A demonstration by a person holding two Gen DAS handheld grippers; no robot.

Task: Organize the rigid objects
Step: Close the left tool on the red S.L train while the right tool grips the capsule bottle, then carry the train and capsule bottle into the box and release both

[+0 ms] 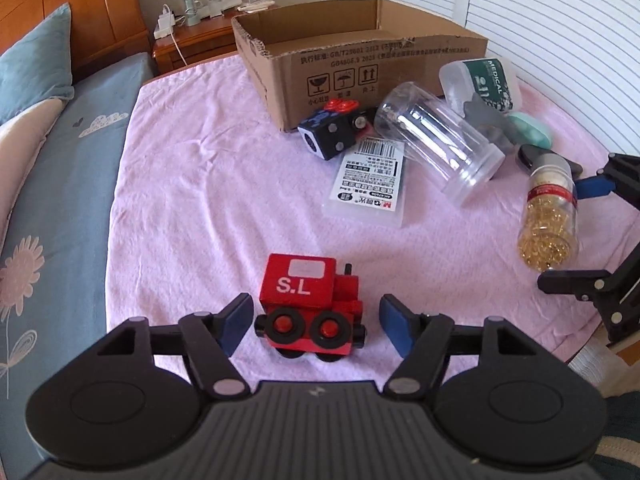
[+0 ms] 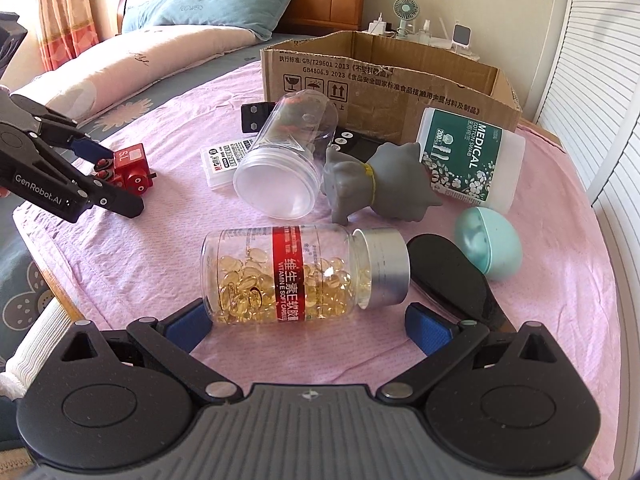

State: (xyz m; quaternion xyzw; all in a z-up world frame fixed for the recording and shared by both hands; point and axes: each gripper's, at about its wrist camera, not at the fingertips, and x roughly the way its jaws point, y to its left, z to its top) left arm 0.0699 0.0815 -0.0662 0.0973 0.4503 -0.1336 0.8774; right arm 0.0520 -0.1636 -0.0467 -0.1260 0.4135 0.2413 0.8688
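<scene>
Inspection finds the sorting barely begun: the cardboard box stands open-topped at the far side of the pink cloth, and what little of its interior shows holds nothing I can make out. Everything else lies loose on the cloth in front of it. The left gripper is down at the red toy train, its jaws partly spread with a blue pad on either side and a visible gap to each, so the train is bracketed but not gripped. The right gripper stands wide around the lower edge of the vitamin E bottle, which lies on its side; its pads are apart from the glass. Outstanding near the box: the black dice-like cube, the clear plastic jar tipped over, the flat labelled case, the grey rubber animal, the cotton swab tub, the teal egg-shaped case and a black flat item. In my judgement nearly the whole job remains, two pickups being only at the approach stage
</scene>
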